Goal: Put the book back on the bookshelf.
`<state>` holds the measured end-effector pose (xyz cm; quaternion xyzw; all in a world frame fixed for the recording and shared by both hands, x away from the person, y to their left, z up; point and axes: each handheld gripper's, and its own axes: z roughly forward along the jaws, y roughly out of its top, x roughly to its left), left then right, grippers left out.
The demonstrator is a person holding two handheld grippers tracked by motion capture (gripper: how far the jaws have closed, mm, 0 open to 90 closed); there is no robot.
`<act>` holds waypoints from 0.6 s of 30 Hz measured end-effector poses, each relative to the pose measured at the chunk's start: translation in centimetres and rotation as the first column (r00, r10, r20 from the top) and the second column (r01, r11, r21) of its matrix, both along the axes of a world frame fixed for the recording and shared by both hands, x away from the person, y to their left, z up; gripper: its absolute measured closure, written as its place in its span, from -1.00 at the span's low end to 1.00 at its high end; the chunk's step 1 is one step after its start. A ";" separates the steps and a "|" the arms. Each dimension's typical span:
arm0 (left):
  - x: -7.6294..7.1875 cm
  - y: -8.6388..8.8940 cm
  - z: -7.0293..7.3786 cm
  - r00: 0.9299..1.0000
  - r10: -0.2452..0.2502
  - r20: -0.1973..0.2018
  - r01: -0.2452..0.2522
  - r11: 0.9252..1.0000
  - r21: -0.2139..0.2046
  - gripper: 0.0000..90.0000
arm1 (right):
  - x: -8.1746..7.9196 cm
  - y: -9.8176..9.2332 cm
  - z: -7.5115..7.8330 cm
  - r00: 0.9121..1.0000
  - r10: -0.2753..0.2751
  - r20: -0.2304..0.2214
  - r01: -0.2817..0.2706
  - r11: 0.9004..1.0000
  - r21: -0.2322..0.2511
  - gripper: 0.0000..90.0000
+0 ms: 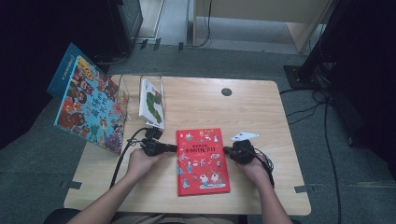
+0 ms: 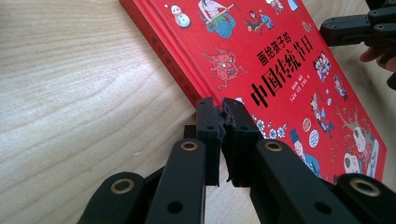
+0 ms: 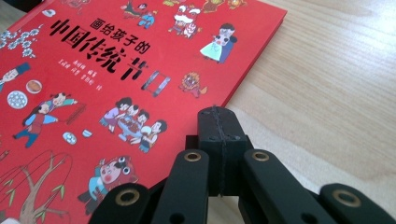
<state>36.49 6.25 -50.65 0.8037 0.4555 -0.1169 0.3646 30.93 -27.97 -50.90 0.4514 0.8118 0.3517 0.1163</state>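
A red picture book [image 1: 201, 160] with black Chinese title lettering lies flat on the wooden table [image 1: 247, 107], front and centre. My left gripper [image 1: 173, 148] rests against the book's left spine edge; in the left gripper view its jaws [image 2: 222, 105] stand pressed together at the spine of the red book [image 2: 280, 70], with nothing between them. My right gripper [image 1: 226, 150] meets the book's right edge, and in the right gripper view its jaws [image 3: 217, 114] are shut tip to tip at the edge of the cover [image 3: 116, 79]. The right gripper [image 2: 348, 29] also appears across the book in the left gripper view.
A large colourful picture book [image 1: 91, 105] leans upright at the table's left edge. Beside it a white book with a green caterpillar [image 1: 153, 103] stands in a clear holder [image 1: 122, 88]. A round cable hole [image 1: 226, 92] sits near the far edge. Cables trail on the floor at right.
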 end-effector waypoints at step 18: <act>1.9 1.1 -0.1 0.998 0.066 0.018 -0.065 0.998 -0.009 0.94 | 1.3 1.3 -0.3 0.999 -0.004 0.053 0.004 1.000 -0.008 1.00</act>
